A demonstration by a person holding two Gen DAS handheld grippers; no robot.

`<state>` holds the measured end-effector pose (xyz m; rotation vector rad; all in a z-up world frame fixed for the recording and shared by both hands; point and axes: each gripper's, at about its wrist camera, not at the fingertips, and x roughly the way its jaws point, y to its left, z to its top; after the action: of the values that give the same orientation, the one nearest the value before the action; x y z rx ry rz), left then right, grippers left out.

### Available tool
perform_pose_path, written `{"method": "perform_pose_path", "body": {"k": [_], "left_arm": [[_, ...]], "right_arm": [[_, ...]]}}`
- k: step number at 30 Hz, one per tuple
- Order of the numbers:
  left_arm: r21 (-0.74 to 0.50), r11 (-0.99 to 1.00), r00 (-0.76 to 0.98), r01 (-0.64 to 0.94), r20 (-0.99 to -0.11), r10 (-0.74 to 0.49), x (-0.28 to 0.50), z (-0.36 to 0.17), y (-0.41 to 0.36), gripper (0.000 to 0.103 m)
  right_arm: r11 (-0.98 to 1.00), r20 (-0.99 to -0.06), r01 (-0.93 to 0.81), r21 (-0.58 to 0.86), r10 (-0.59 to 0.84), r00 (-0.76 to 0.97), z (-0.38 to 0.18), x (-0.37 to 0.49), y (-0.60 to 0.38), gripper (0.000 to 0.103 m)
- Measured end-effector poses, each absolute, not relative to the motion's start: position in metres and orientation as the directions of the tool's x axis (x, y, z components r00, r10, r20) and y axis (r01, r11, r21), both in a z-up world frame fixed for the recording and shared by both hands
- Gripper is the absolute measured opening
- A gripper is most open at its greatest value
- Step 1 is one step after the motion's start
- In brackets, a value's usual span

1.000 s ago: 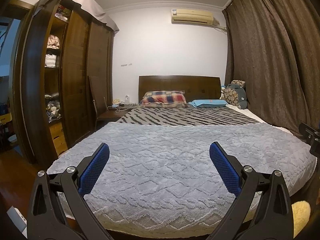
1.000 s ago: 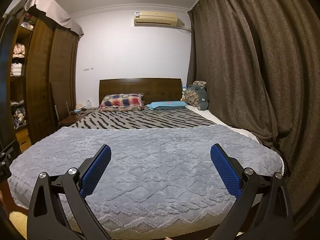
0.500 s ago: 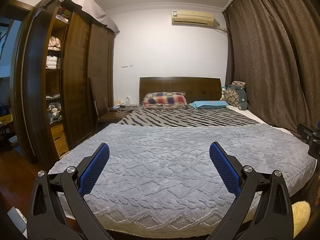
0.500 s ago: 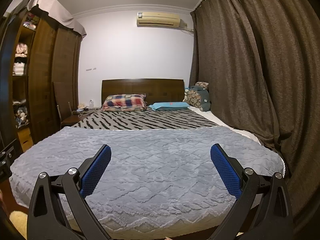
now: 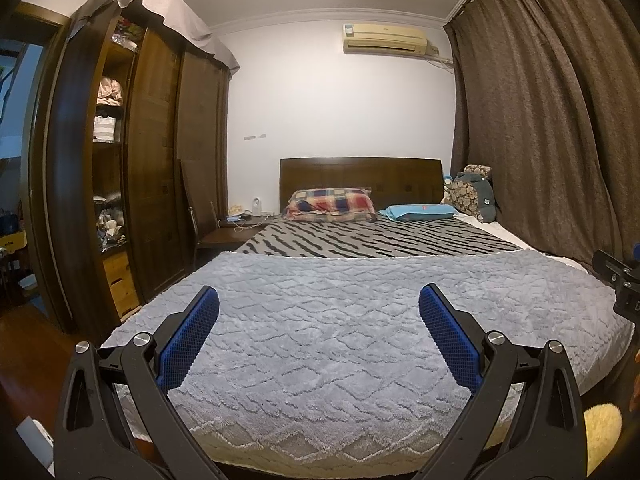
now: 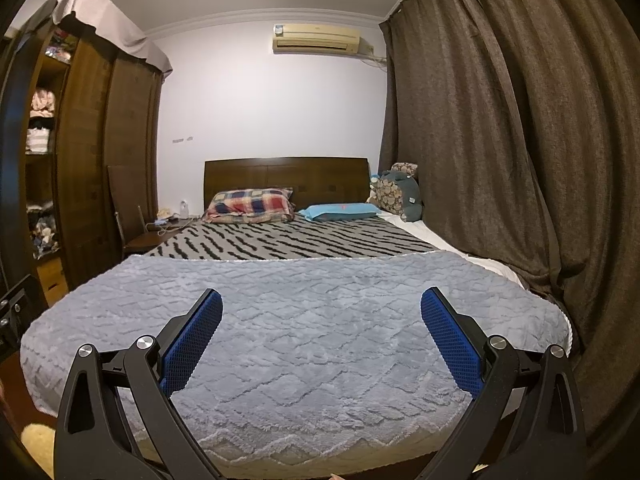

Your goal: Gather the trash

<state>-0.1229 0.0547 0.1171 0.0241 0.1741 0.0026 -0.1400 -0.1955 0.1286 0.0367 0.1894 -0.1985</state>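
Note:
My left gripper (image 5: 319, 300) is open and empty, held above the foot of a bed covered by a grey fluffy blanket (image 5: 360, 320). My right gripper (image 6: 321, 302) is also open and empty over the same blanket (image 6: 320, 320). No trash shows on the bed. Small items lie on the bedside table (image 5: 240, 220) at the far left of the headboard; they are too small to identify. The right gripper's body shows at the right edge of the left wrist view (image 5: 620, 280).
A dark wooden wardrobe (image 5: 120, 180) with open shelves stands on the left. Brown curtains (image 6: 500, 140) hang along the right. Pillows (image 5: 332, 204) and a plush toy (image 5: 474, 192) lie at the headboard. A yellow fluffy thing (image 5: 602, 420) is on the floor by the bed's foot.
Both views have tilted slightly downward, so the bed and headboard sit lower in frame. Both grippers stay open and empty.

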Motion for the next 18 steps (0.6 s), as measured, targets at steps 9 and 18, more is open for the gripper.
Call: {"method": "perform_pose_path", "body": {"k": [9, 18], "left_arm": [[0.027, 1.000, 0.986, 0.001, -0.169, 0.003, -0.1225, 0.1171, 0.0537, 0.095], [0.027, 1.000, 0.986, 0.006, -0.169, -0.001, -0.1232, 0.1161, 0.0521, 0.095]], "right_arm": [[0.980, -0.192, 0.199, 0.020, -0.192, 0.963, 0.1290, -0.1399, -0.1952, 0.100], [0.980, -0.194, 0.200, 0.021, -0.192, 0.962, 0.1289, -0.1389, -0.1952, 0.100]]}}
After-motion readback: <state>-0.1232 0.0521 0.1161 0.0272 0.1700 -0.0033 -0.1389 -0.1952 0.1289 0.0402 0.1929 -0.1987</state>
